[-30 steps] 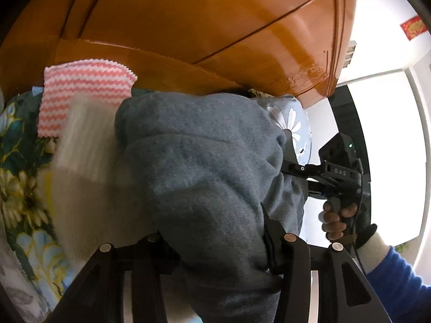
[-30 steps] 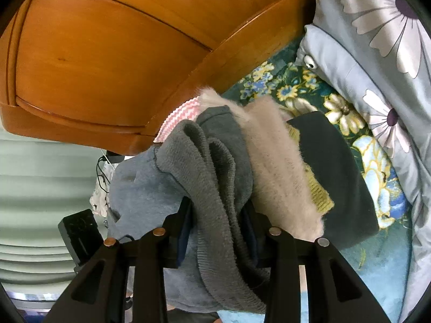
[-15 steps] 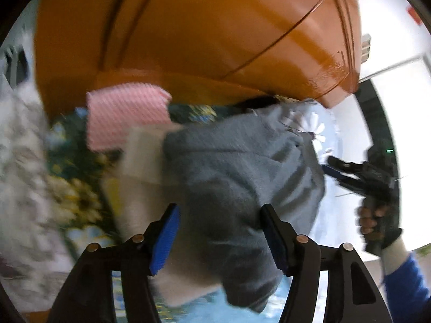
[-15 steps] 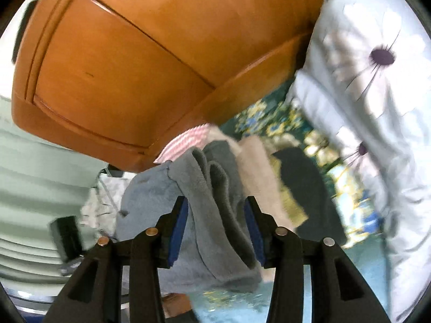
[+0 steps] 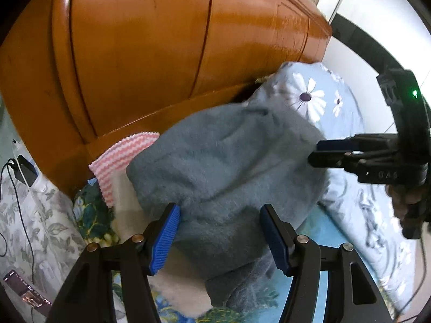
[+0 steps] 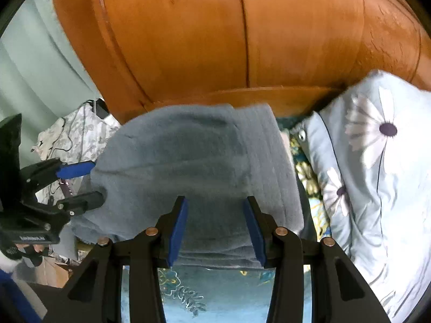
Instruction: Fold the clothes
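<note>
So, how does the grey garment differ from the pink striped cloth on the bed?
The grey garment is plain, fuzzy and bulky; the pink striped cloth has pink and white bands and looks thinner. The grey garment lies on top of the pile; the pink striped cloth is mostly covered, only one end showing. Both lie before the wooden headboard.
</note>
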A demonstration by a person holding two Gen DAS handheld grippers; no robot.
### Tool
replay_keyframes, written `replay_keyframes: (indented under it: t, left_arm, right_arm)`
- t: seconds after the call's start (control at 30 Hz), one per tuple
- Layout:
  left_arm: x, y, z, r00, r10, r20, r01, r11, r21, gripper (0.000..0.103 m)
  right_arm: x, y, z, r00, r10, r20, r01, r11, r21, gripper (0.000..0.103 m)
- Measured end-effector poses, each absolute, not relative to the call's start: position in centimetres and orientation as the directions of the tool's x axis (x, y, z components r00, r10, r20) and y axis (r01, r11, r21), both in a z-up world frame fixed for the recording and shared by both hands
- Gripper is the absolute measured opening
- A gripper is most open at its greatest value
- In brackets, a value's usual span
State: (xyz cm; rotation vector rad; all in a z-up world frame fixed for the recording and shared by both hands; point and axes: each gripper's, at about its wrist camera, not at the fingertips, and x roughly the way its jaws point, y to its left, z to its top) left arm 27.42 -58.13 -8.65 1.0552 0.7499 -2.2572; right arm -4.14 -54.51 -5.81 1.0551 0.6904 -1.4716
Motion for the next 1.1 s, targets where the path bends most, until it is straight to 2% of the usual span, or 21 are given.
replay_keyframes:
  t: [0.3, 0.57, 0.7, 0.8, 0.9, 1.0, 1.03, 1.1]
  left_arm:
    - [25.9, -57.6, -10.0, -0.534, -0.228, -0.814, 0.666, -0.707, -0.239, 0.071]
    - [27.5, -54.5, -6.0, -0.589, -0.314, -0.745, 0.688, -0.678, -0.258, 0.071]
    - [28.1, -51.7, -5.4, -0.614, -0.294, -0.733, 0.675, -0.676, -0.294, 0.082]
    - [28.0, -49.7, -6.2, -0.599, -0.286, -0.748, 0.69, -0.659, -0.3, 0.086]
    - [28.2, -47.8, -7.2, -0.602, -0.273, -0.75, 0.689, -0.652, -0.316, 0.103]
    - [28.8, -46.7, -7.8, -0.633, -0.262, -0.729, 0.689, -0.619, -0.376, 0.103]
    - [29.0, -46.4, -8.1, -0.632, -0.265, -0.728, 0.698, -0.602, -0.387, 0.103]
    - [29.3, -46.2, -8.5, -0.623, -0.276, -0.732, 0.716, -0.578, -0.392, 0.103]
  right_arm:
    - [-4.7, -54.1, -8.3, 0.03, -0.408, -0.913, 0.956, -0.255, 0.145, 0.045]
    - [-3.5, -51.1, -4.0, -0.011, -0.509, -0.861, 0.953, -0.265, 0.145, 0.045]
    - [-1.5, -48.0, -3.5, -0.002, -0.523, -0.852, 0.953, -0.259, 0.157, 0.046]
    - [-0.6, -46.0, -4.9, 0.007, -0.497, -0.868, 0.947, -0.276, 0.166, 0.049]
    - [0.2, -43.9, -6.0, 0.007, -0.476, -0.88, 0.938, -0.302, 0.171, 0.05]
    - [0.9, -42.2, -6.8, 0.001, -0.46, -0.888, 0.931, -0.323, 0.168, 0.054]
    - [1.0, -41.8, -7.0, -0.002, -0.456, -0.89, 0.93, -0.328, 0.166, 0.061]
    - [1.4, -41.2, -7.2, 0.0, -0.453, -0.891, 0.927, -0.335, 0.17, 0.062]
